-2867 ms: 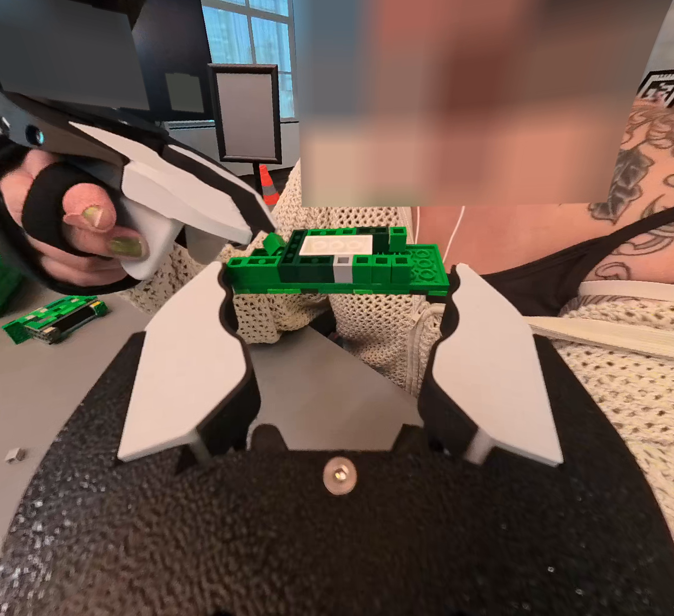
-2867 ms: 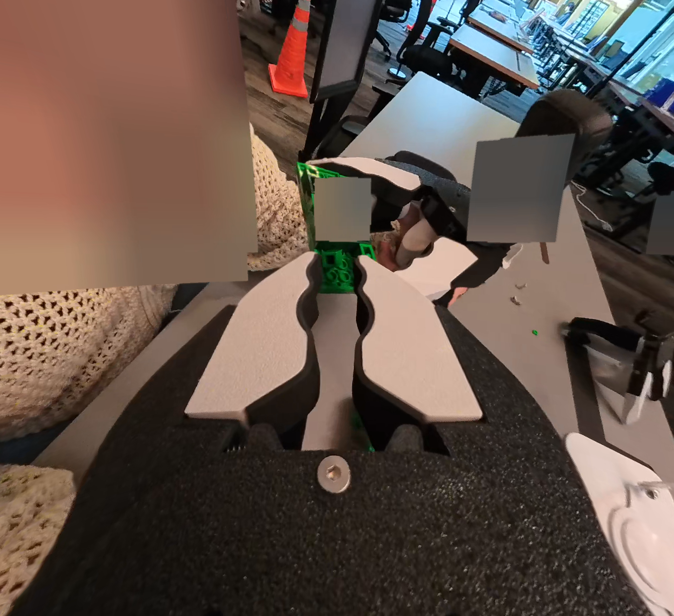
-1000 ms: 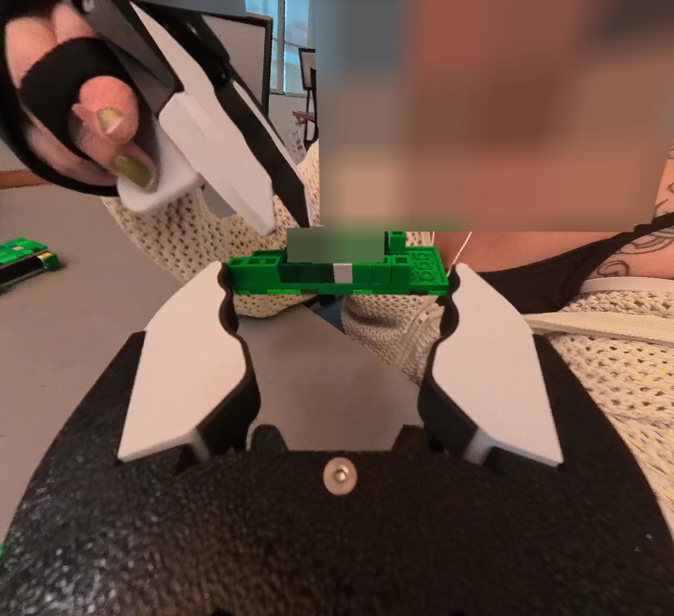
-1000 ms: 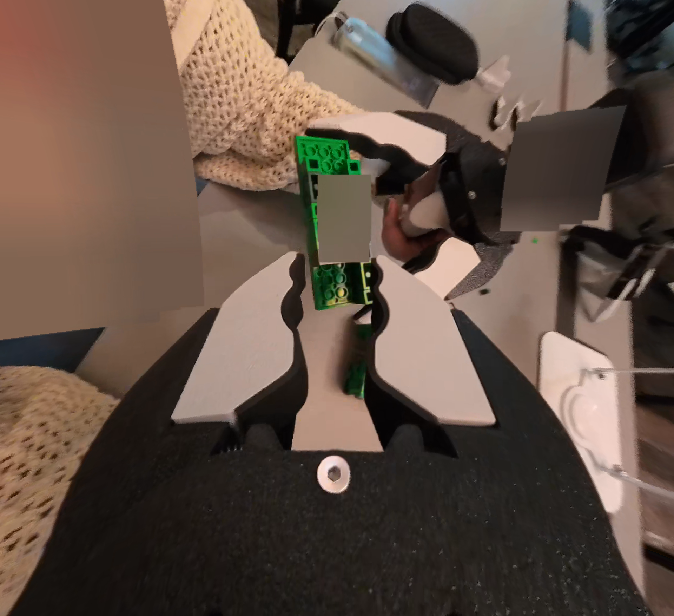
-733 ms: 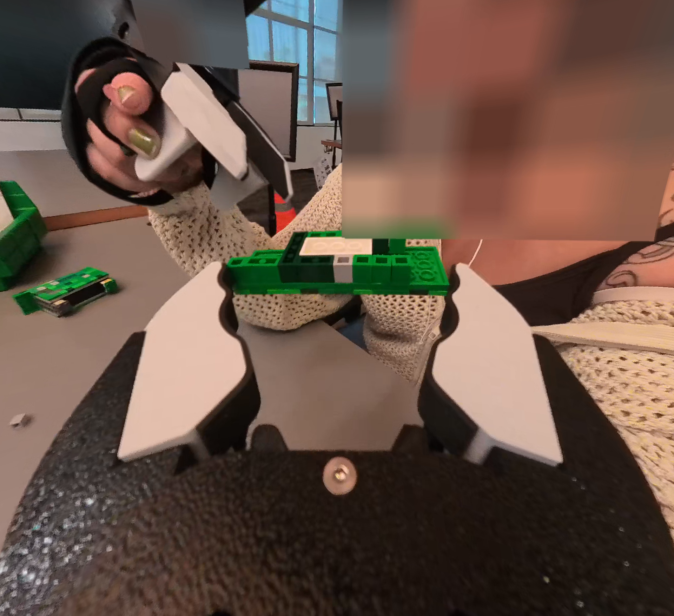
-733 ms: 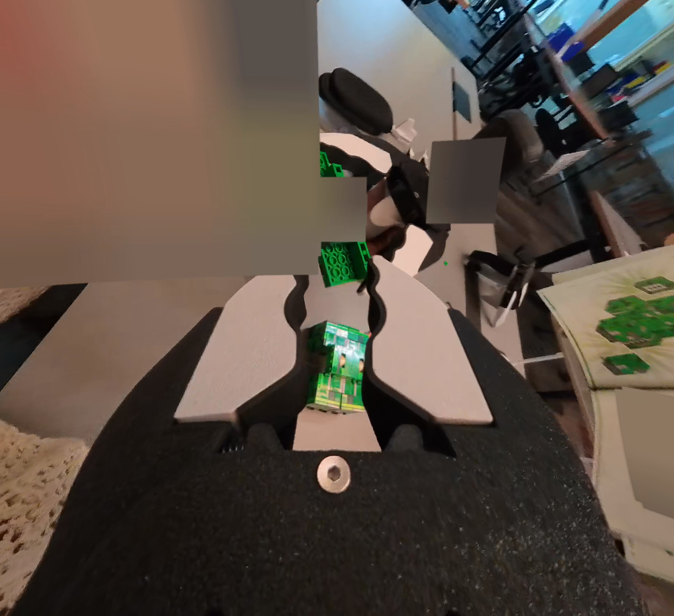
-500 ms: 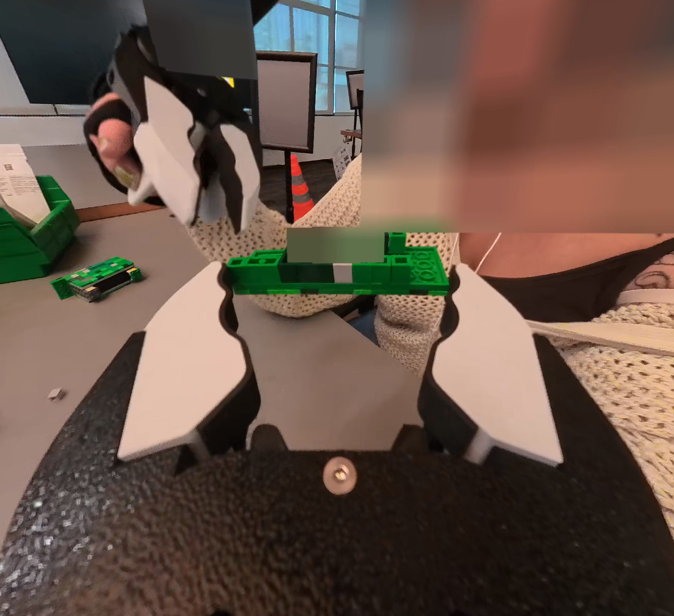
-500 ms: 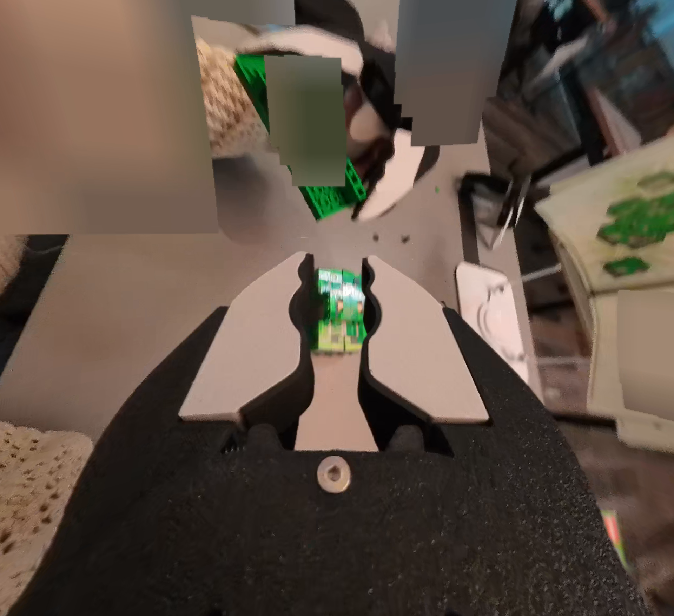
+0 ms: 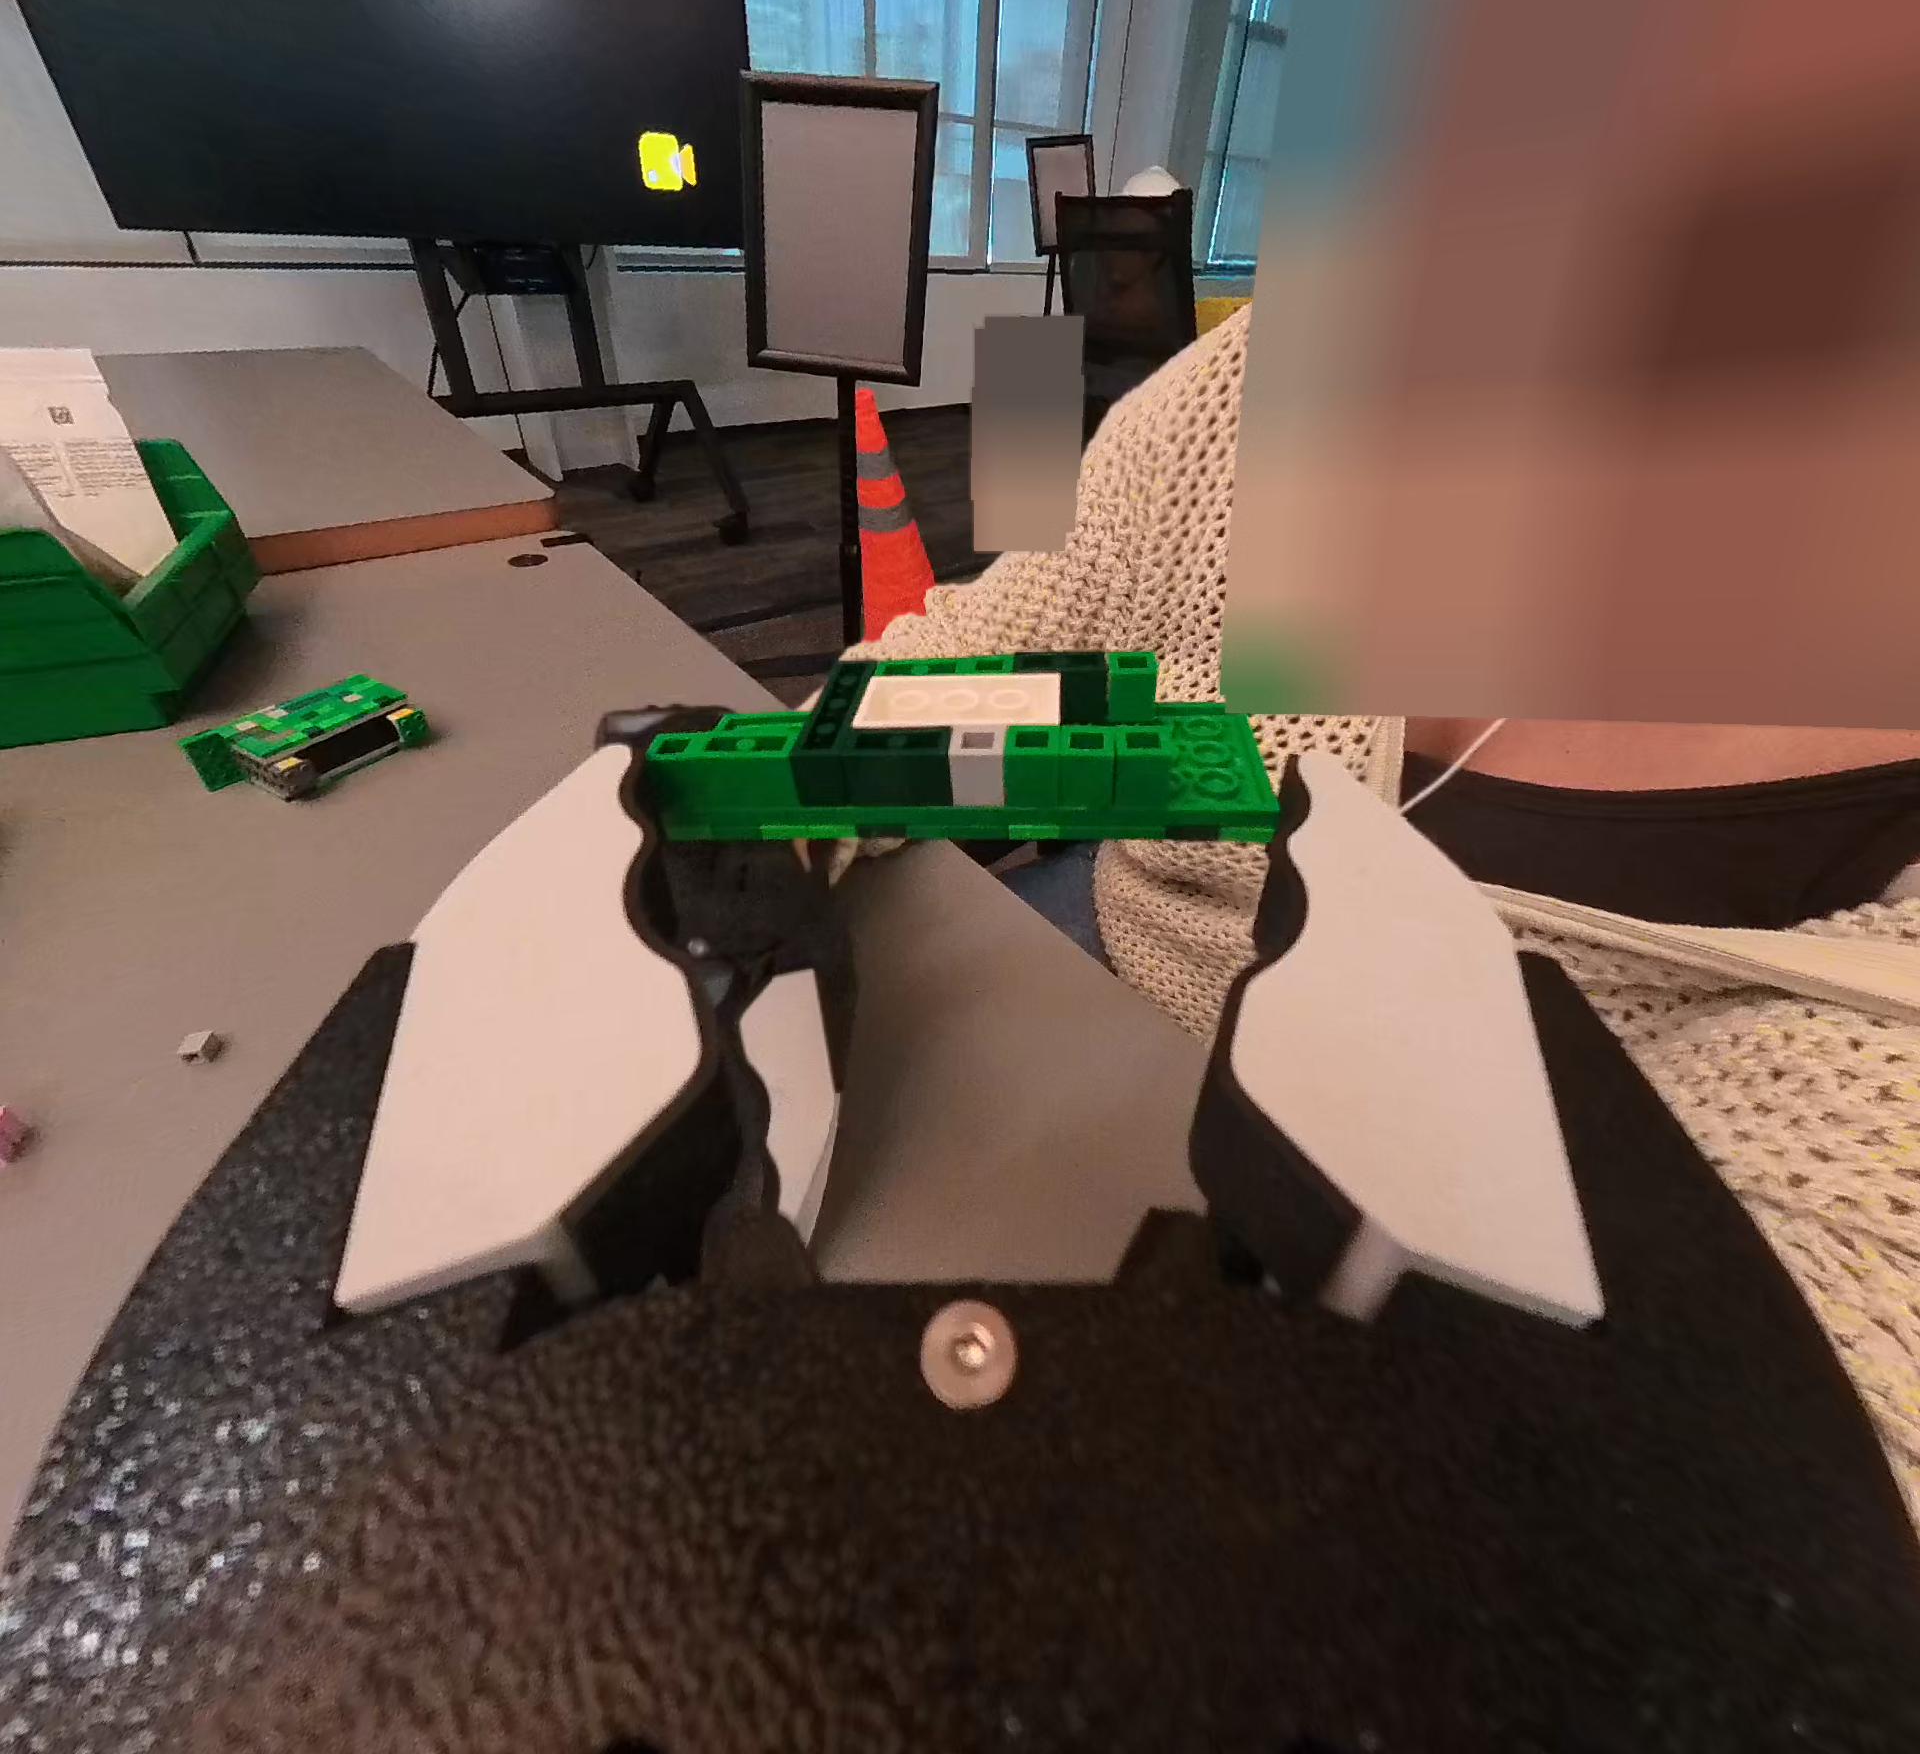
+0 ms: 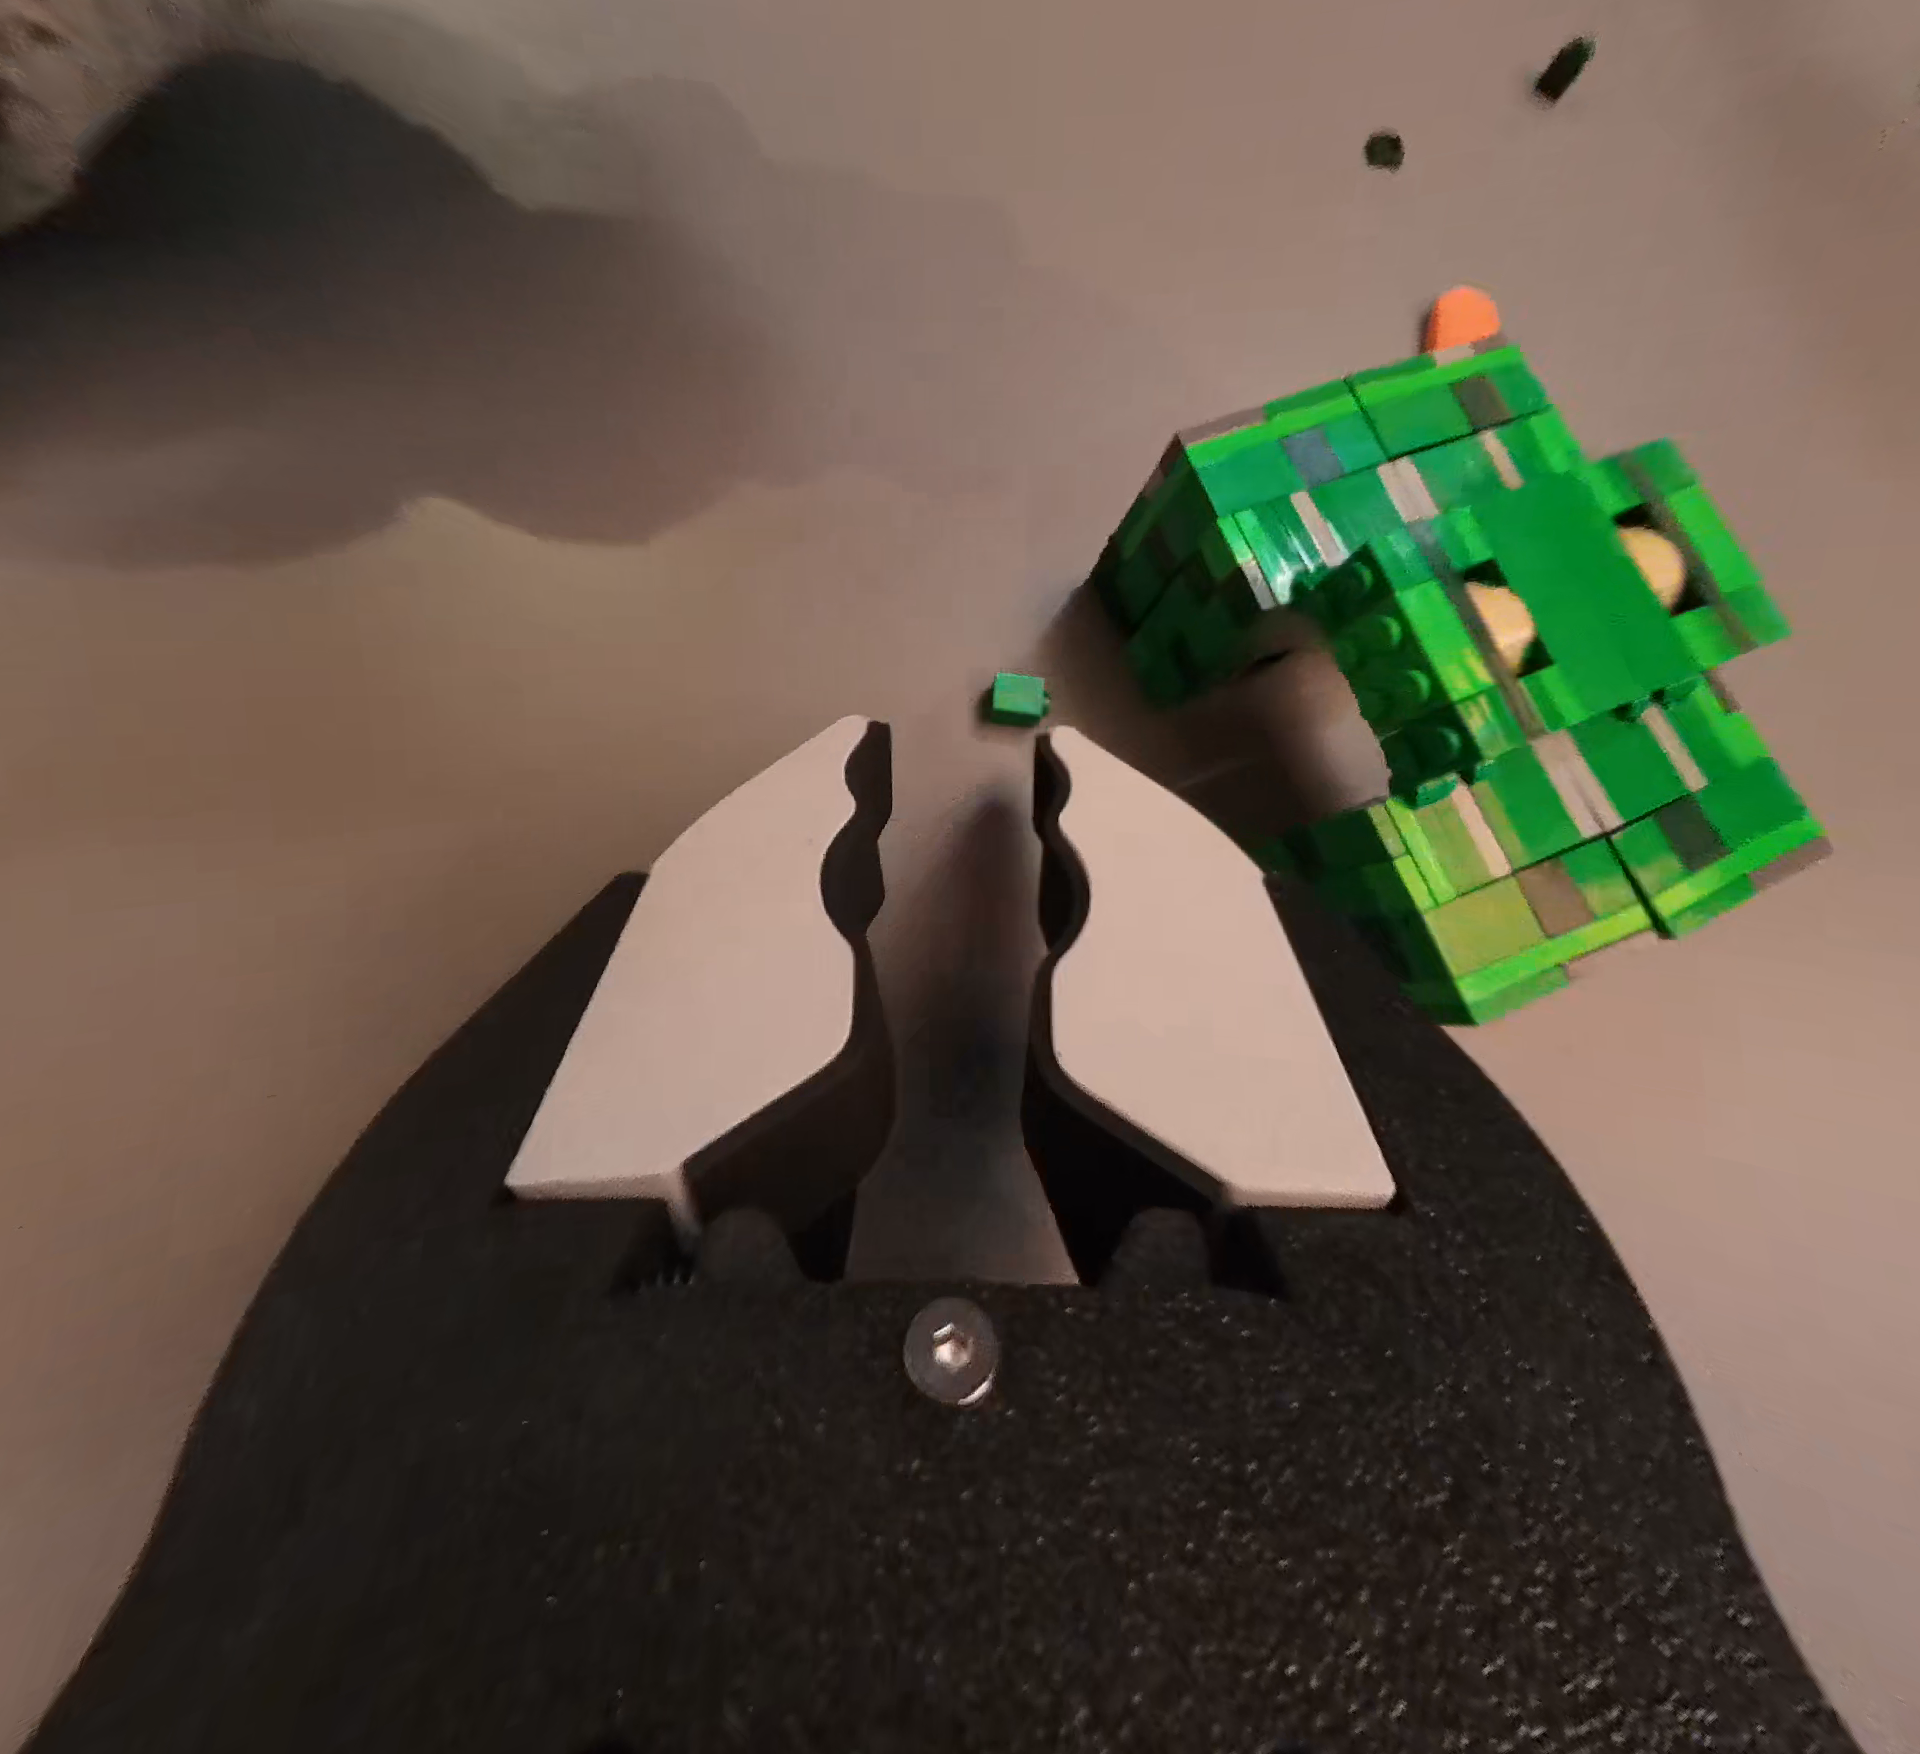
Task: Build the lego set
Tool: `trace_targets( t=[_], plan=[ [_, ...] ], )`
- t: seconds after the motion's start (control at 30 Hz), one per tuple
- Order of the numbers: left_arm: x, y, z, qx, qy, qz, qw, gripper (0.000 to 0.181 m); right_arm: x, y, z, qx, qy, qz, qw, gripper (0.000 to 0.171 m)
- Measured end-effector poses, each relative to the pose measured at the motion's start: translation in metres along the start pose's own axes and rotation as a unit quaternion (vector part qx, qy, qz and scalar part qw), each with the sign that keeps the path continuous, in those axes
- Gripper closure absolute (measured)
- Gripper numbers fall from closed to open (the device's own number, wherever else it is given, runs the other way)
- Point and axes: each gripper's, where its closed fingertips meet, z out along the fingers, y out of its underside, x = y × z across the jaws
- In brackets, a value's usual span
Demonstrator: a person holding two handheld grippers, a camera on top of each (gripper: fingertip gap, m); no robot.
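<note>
My left gripper is shut on a long green lego assembly, gripped end to end and held level above the table edge. The assembly has a white plate on top and one grey brick in its side. My right gripper is low over the grey table, its jaws a narrow gap apart with nothing between them. A small green piece lies just past its fingertips. A large blocky green build lies to its right. Part of the right gripper shows below the assembly in the left wrist view.
A green bin holding paper and a small green-and-black build sit at the far left of the table. Tiny loose pieces and an orange piece lie about. A person in a knit sweater sits close ahead. Across from one pair of fingers to the other is roughly 20 cm.
My right gripper has left the held assembly and dropped to the table beside the large green build. My left gripper still holds the assembly, with its view swung towards the room.
</note>
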Motion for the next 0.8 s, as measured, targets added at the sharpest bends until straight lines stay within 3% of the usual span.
trace_targets(
  t=[0.3,0.43,0.63,0.8],
  plan=[
    [0.004,-0.001,-0.004,-0.011,-0.013,0.008,1.0,0.071,0.01,-0.004,0.012,-0.006,0.036,-0.008,0.999,0.147],
    [0.002,0.001,-0.007,-0.016,-0.026,0.004,1.0,0.071,0.013,-0.002,0.015,-0.019,0.032,-0.004,0.999,0.16],
    [0.003,0.001,-0.009,-0.015,-0.029,0.006,0.999,0.071,-0.001,0.001,-0.008,0.002,-0.02,-0.024,1.0,0.16],
    [0.003,0.002,-0.006,-0.021,-0.027,0.004,0.999,0.071,-0.025,0.027,-0.036,0.001,-0.101,-0.066,0.993,0.16]
  ],
)
